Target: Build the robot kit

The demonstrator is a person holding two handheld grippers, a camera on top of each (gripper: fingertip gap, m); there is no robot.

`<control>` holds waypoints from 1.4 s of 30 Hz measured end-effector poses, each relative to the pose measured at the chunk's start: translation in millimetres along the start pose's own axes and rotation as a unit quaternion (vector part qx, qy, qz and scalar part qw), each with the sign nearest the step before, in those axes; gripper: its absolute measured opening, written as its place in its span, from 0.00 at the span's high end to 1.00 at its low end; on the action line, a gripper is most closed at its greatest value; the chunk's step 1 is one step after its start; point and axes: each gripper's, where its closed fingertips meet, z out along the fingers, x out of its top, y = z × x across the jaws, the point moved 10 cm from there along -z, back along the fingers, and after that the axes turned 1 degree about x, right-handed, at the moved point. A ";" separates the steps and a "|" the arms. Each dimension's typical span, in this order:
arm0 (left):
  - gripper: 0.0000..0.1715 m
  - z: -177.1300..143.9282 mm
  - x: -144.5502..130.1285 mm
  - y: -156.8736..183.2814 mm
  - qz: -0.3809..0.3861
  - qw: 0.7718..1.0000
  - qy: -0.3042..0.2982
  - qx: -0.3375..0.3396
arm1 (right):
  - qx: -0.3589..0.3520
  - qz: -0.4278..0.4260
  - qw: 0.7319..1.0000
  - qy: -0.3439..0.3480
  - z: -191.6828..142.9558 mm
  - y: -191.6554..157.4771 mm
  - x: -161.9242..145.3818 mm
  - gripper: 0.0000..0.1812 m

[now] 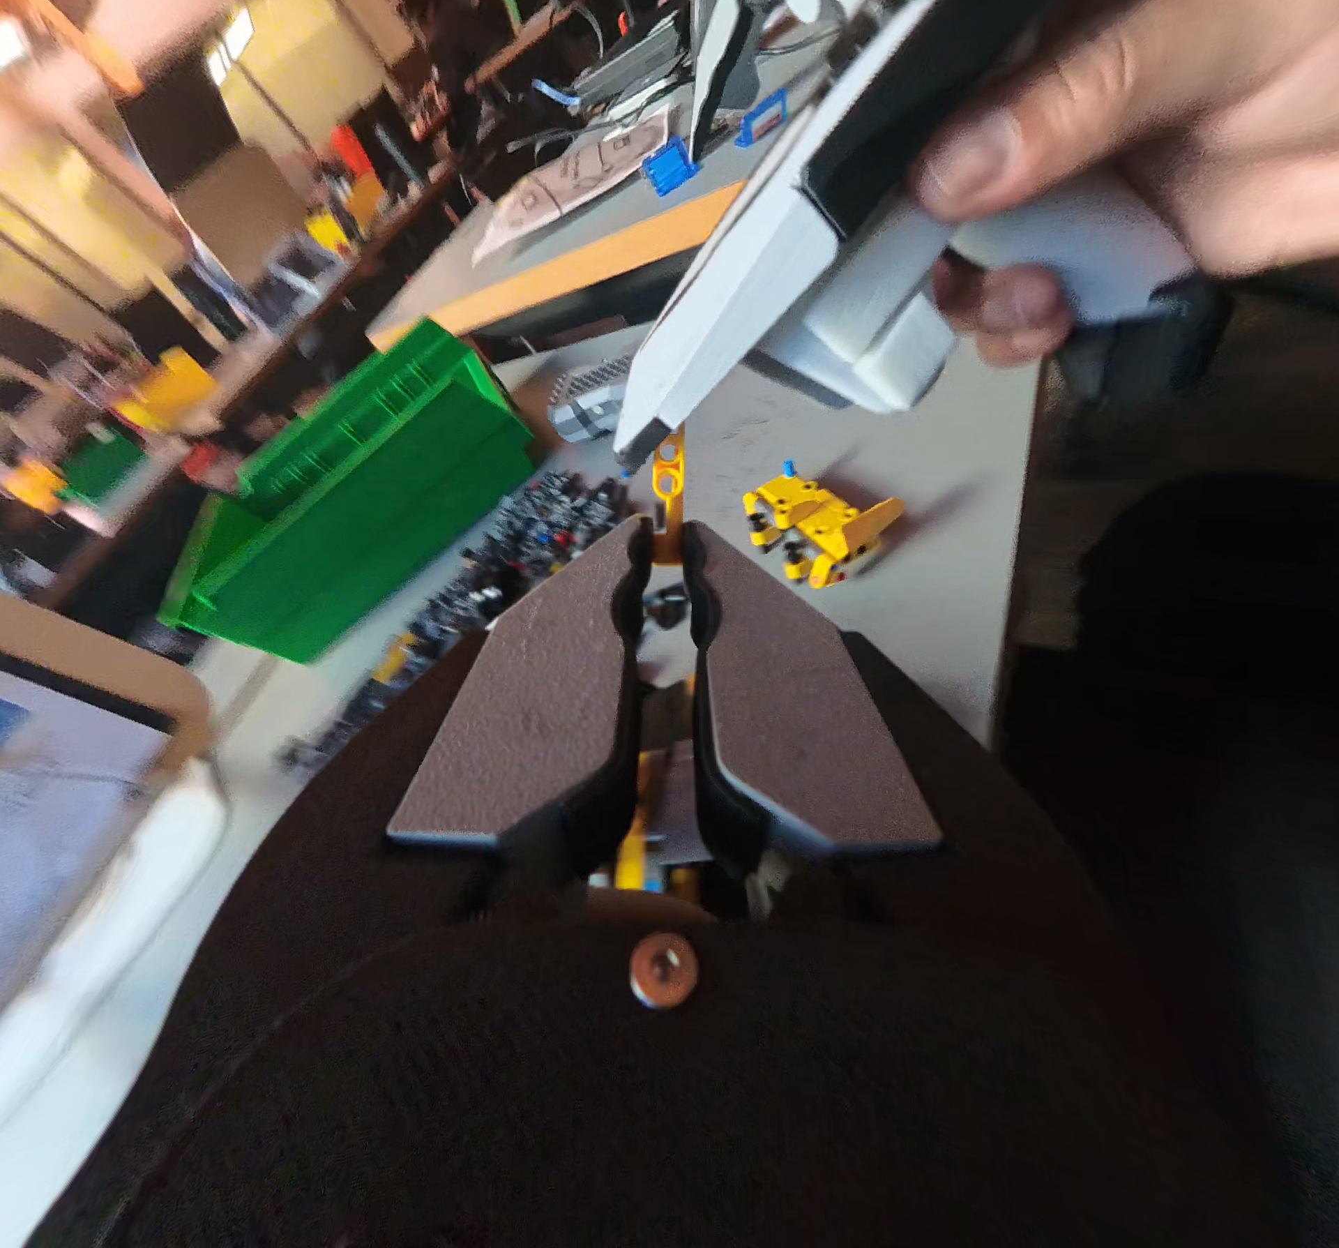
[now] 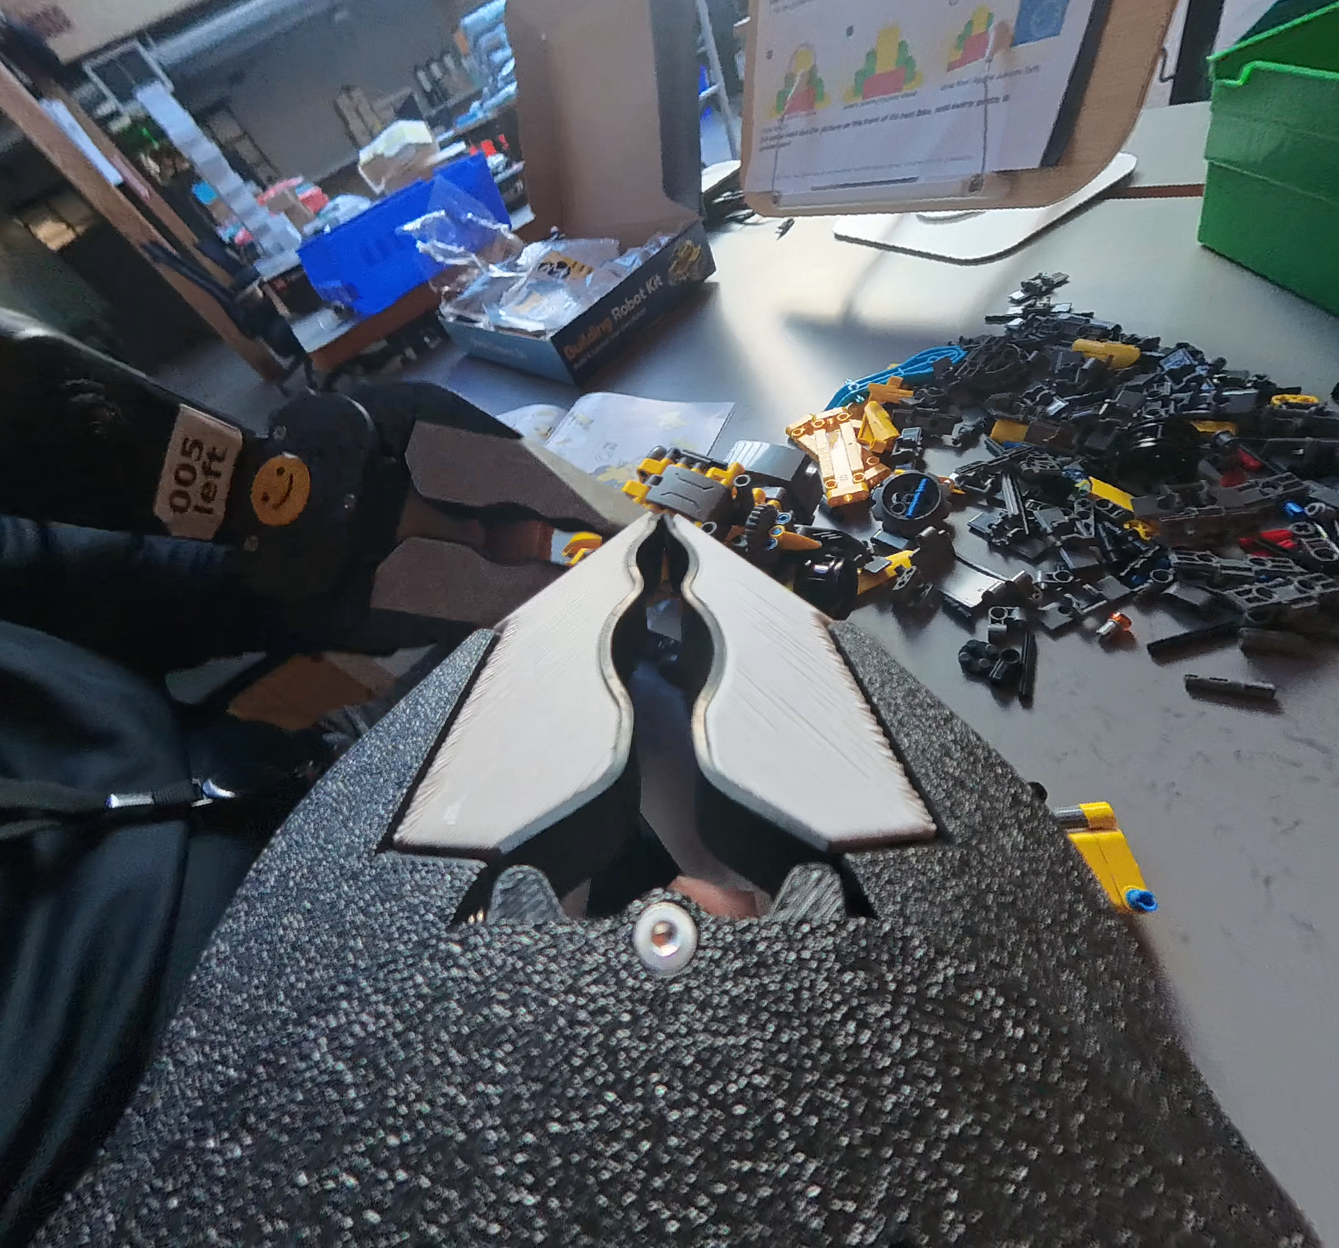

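Note:
My left gripper (image 1: 663, 535) is shut on the lower end of an orange beam with round holes (image 1: 668, 481), which stands up from its tips. My right gripper (image 1: 634, 448), held by a hand (image 1: 1130, 126), has its tip against the beam's top end. A small blue bit (image 1: 625, 472) shows at that tip; I cannot tell if it is held. In the right wrist view my right gripper (image 2: 663, 519) has its fingertips together, with nothing visible between them. The left gripper (image 2: 590, 535) is just to its left with the orange piece (image 2: 583, 545).
A yellow part-built model (image 1: 819, 532) lies on the grey table (image 1: 942, 561). A pile of dark and yellow parts (image 2: 1123, 474) spreads to the right, with green bins (image 2: 1275, 184) beyond. A kit box (image 2: 594, 314), a booklet (image 2: 637, 423) and an instruction stand (image 2: 927, 53) stand farther back. The tips of both grippers are at nearly the same place.

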 end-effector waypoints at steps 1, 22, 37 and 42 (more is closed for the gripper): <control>0.97 -2.2 -0.8 -1.4 0.057 0.998 0.002 0.014 | 0.006 -0.009 1.000 -0.004 -1.2 -2.0 0.3 1.00; 0.97 -24.6 -36.2 13.4 0.342 0.933 0.044 0.100 | 0.020 -0.103 0.989 -0.103 27.3 -20.7 -14.8 0.96; 0.83 -2.3 -32.5 -79.8 0.084 0.989 -0.062 0.103 | -0.077 -0.111 0.982 -0.134 60.0 64.1 35.1 0.96; 0.81 -50.7 -68.0 -117.4 -0.132 0.989 -0.058 0.046 | -0.124 -0.131 0.943 -0.278 81.0 101.7 12.2 0.95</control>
